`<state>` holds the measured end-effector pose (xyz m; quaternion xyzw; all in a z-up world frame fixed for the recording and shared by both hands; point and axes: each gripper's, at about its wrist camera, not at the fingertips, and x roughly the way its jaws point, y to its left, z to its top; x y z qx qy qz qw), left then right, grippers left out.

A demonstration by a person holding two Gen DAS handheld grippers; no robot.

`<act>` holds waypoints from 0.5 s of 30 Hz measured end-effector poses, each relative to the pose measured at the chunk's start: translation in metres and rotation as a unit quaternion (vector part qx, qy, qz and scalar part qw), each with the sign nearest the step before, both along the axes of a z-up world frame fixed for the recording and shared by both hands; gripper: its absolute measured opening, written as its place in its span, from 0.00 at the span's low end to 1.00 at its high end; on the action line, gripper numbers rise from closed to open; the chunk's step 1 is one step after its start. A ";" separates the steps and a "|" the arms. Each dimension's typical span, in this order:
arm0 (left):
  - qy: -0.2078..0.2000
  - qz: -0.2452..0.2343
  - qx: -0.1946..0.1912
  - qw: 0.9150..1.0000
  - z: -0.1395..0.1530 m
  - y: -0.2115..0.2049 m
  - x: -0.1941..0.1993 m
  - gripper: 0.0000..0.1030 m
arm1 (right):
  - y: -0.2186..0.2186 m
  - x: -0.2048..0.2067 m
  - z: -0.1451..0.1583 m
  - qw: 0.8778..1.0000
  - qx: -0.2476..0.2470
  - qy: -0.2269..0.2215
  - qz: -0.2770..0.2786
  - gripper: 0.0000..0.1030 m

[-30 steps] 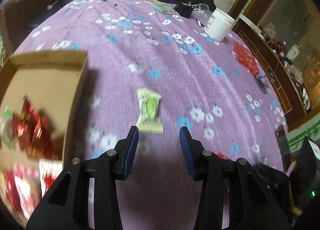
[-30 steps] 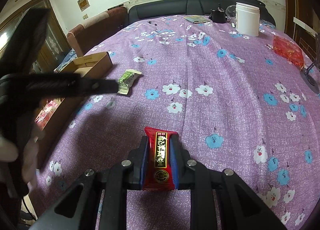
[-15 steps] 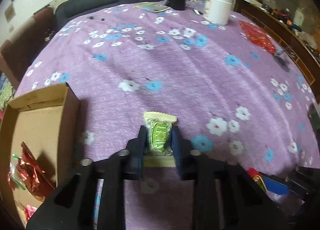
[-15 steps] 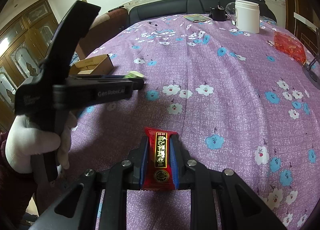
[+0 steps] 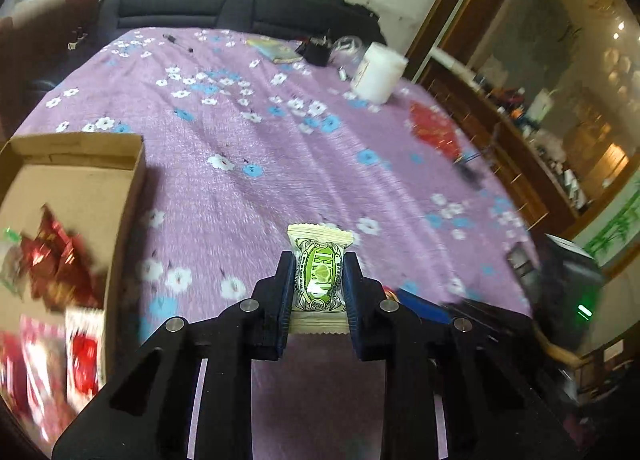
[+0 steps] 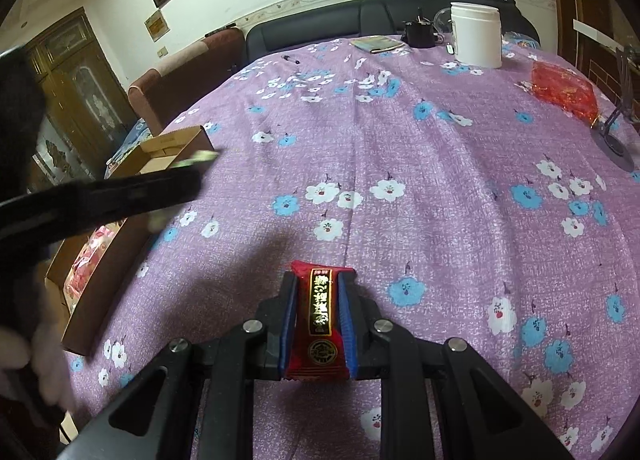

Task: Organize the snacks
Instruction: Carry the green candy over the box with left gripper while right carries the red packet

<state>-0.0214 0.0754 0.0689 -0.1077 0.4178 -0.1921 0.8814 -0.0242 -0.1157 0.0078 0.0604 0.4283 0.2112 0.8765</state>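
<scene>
Change: 1 second back the green snack packet [image 5: 319, 275] lay on the purple flowered tablecloth [image 5: 280, 163] ahead of wide-open jaws; the left gripper [image 5: 319, 288] has since closed on it and lifted it off the cloth. The right gripper [image 6: 318, 316] has kept its place and its grip.
Hidden or unclear: the left view is motion-blurred toward its edges, so the box contents smear. In the right view the left gripper [image 6: 104, 195] crosses as a dark blurred bar, with only a pale sliver of the green packet [image 6: 200, 157] showing at its tip. The gloved hand [image 6: 44, 356] is cut off at the frame edge.
Left gripper pose: angled down at the cloth, jaws narrow, pads pressed on both sides of the green packet, held upright above the table.
Right gripper pose: angled down, jaws narrow, clamped on the red snack packet [image 6: 320, 320], gold lettering facing up.
Container: the open cardboard box [image 5: 132, 187] sits on the cloth to the left of both grippers; inside it, red foil wrappers [image 5: 52, 260] and red-and-pink packets, individual items not readable.
Far edge: white tub [image 6: 476, 33].
</scene>
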 end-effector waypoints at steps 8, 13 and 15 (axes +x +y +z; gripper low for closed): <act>-0.005 0.033 -0.046 0.998 0.008 0.036 -0.035 0.22 | -0.003 0.001 0.000 1.000 -0.002 0.000 -0.011 0.22; -0.007 0.054 -0.061 0.997 0.008 0.056 -0.054 0.22 | -0.006 0.000 0.000 1.000 -0.004 -0.001 -0.025 0.22; -0.012 0.062 -0.065 0.996 0.009 0.066 -0.060 0.22 | -0.006 0.000 0.000 1.000 -0.009 -0.002 -0.030 0.22</act>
